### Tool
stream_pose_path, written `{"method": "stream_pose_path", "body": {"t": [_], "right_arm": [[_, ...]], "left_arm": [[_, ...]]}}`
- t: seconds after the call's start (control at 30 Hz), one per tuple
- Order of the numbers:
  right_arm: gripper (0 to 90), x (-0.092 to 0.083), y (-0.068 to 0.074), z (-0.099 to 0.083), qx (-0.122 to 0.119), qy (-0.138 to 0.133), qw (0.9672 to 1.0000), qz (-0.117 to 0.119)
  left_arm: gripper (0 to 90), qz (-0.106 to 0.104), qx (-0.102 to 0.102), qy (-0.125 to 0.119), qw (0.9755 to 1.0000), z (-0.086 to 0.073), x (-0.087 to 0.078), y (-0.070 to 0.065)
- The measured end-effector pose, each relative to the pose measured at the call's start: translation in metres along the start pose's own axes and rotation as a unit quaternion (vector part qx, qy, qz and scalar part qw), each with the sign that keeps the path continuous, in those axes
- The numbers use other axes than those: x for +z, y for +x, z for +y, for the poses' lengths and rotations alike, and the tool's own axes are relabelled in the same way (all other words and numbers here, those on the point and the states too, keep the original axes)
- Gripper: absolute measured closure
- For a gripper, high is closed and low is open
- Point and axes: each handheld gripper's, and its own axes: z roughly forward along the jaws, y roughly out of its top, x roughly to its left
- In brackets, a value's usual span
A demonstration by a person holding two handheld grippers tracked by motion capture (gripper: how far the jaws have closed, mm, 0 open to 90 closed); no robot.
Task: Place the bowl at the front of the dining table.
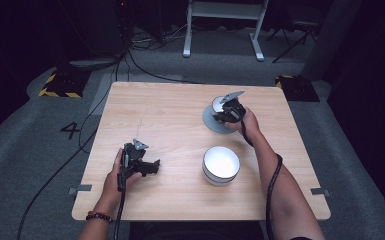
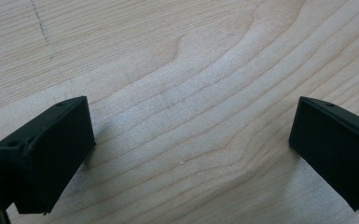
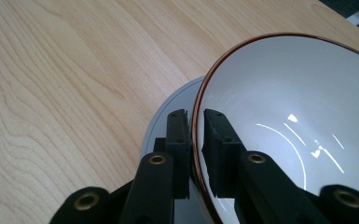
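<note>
The right gripper has its fingers pinched on the rim of a white bowl with a brown edge, one finger outside the wall and one inside. That bowl is tilted and sits over a grey plate, at about one o'clock on the worktop in the high view. A second white bowl stands upright nearer the person, at about five o'clock from the centre, well apart from the first. The left gripper hovers over bare wood at about seven o'clock, fingers wide apart with nothing between them.

The step in hand looks like lifting the gripped bowl off the plate. Next, I judge, the grip must hold on the thin, smooth rim as the bowl rises, perhaps toward the other bowl; a slip or a dragged plate is the risk.
</note>
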Motion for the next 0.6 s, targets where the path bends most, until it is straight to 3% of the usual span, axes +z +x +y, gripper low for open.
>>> {"method": "stream_pose_path", "body": {"t": [0.6], "right_arm": [[78.5,-0.0018,0.0012,-0.0011,0.006,-0.008,0.9999,0.006]], "left_arm": [[0.0,0.0,0.0,0.0,1.0,0.0,0.0,0.0]]}}
